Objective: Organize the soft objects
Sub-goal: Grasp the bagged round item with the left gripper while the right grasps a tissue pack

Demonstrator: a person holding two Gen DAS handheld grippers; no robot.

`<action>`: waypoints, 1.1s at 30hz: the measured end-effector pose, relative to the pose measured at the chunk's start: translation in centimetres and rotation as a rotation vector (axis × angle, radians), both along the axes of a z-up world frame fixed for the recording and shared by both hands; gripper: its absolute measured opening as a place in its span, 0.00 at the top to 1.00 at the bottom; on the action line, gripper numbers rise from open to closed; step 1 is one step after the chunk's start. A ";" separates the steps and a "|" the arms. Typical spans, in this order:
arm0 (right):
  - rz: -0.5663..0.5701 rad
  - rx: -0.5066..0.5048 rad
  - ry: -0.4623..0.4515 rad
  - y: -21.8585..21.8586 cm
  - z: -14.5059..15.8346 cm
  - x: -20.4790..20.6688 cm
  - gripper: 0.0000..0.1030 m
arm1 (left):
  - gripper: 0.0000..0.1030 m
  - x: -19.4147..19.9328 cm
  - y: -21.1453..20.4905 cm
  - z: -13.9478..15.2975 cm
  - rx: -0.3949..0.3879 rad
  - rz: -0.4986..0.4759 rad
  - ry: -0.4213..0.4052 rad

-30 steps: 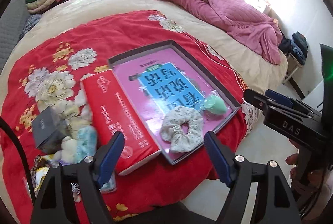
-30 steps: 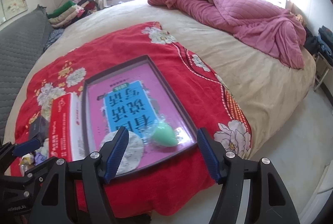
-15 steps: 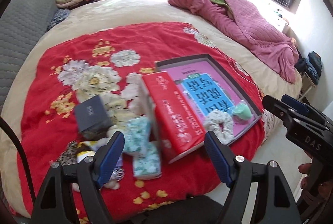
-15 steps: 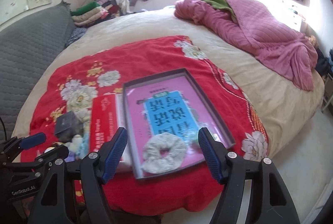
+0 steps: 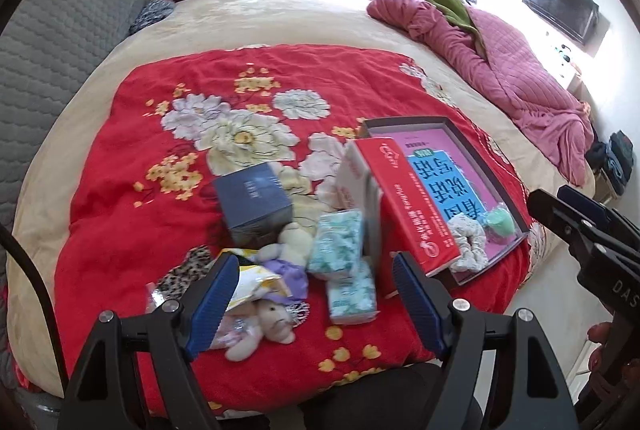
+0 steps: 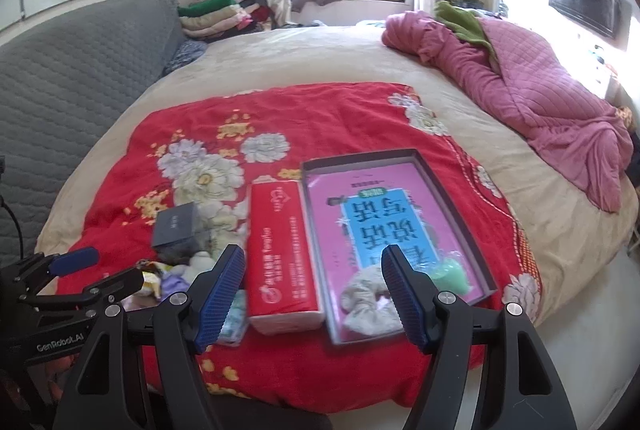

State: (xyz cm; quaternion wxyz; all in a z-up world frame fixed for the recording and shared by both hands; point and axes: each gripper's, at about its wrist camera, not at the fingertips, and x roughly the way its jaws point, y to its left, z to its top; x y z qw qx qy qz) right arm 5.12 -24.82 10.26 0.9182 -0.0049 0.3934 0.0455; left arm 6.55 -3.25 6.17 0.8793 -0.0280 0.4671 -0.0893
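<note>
A: How are the 2 grippers set?

B: The left gripper [image 5: 314,300] is held with its jaws spread wide, and nothing is gripped between them. The right gripper [image 6: 312,296] is likewise spread with nothing clamped; its jaws are held above the near edge of the bed.

A: Where are the soft objects located?

B: A loose pile is seen on the red floral quilt [image 5: 168,222], left of the red tissue pack [image 6: 280,250]. In it, 2 small plush toys [image 5: 262,322], a yellow pouch [image 5: 250,284] and 2 green-patterned tissue packets [image 5: 340,242] are found, just in front of a dark box [image 5: 254,204]. A leopard-print item [image 5: 182,272] is partly covered by the left gripper.

A: And the tray?

B: The dark-rimmed tray [image 6: 316,166] is placed right of the red tissue pack, touching it. A pale scrunchie [image 6: 368,298] and a green sponge [image 6: 450,274] are lying at its near end, side by side. A pink quilt [image 6: 532,78] is heaped at the far right of the bed.
</note>
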 end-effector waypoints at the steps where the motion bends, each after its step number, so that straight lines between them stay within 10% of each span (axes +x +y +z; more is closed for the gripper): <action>1: 0.005 -0.004 -0.001 0.5 0.1 0.0 0.30 | 0.24 -0.1 0.7 0.2 -0.002 0.013 -0.004; 13: 0.107 -0.028 0.007 5.7 0.0 0.3 0.30 | 0.24 -0.6 10.3 0.7 -0.033 0.194 -0.002; 33: 0.266 -0.059 0.120 12.0 -6.4 0.5 0.29 | 0.24 -1.5 15.5 -7.3 -0.048 0.265 0.169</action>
